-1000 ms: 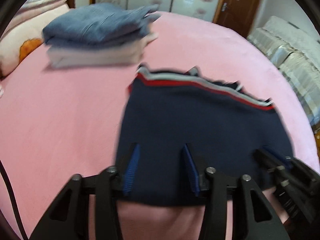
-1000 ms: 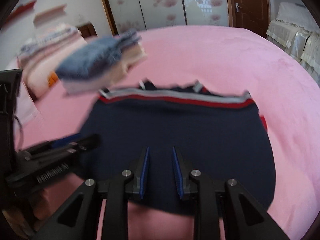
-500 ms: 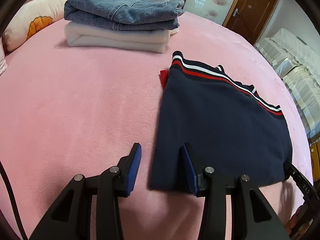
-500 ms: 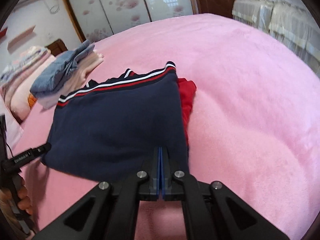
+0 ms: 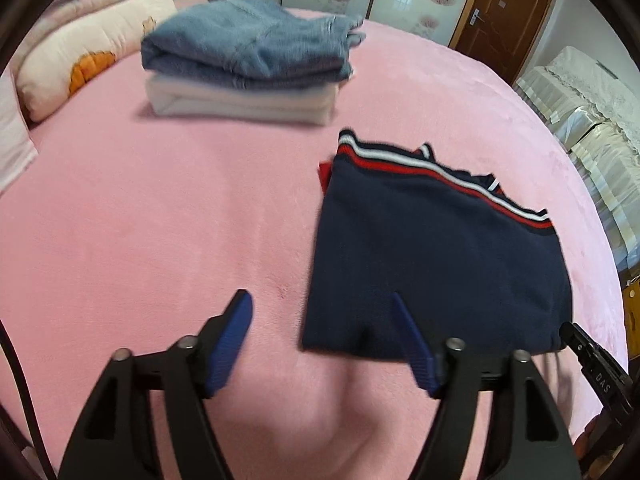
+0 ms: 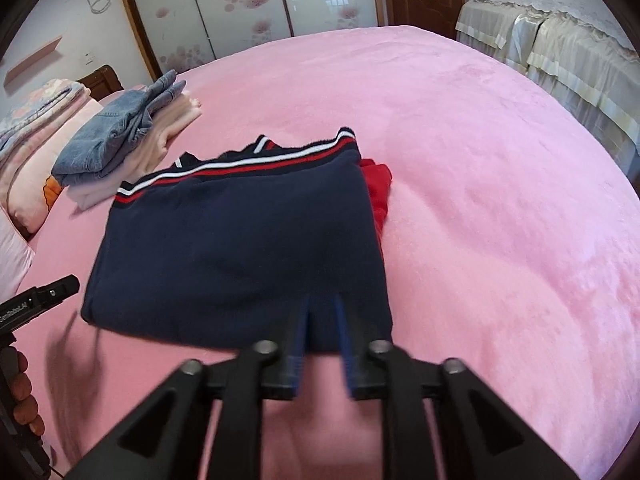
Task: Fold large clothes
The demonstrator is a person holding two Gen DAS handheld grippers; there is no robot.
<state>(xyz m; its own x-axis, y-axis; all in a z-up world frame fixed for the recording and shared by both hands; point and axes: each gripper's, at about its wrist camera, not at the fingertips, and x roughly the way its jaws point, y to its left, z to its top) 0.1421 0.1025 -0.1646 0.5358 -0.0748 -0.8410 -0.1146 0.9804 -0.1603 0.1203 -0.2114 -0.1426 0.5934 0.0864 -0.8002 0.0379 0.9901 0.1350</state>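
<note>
I am spreading both the left gripper [image 5: 322, 320] and right gripper [image 6: 322, 320], holding nothing, over the folded navy striped-hem sweater [image 6: 240, 248]; snagging its near edge risks unfolding.

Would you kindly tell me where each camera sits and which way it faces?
Left wrist: on the left tool, jaws opening and empty, looking down at the folded navy sweater with red and white stripes; the right tool's tip shows.
Right wrist: on the right tool, jaws opening above the sweater's near edge; the left tool and fingers show.
Shared: sweater, pink bedspread, folded blue jeans.
</note>
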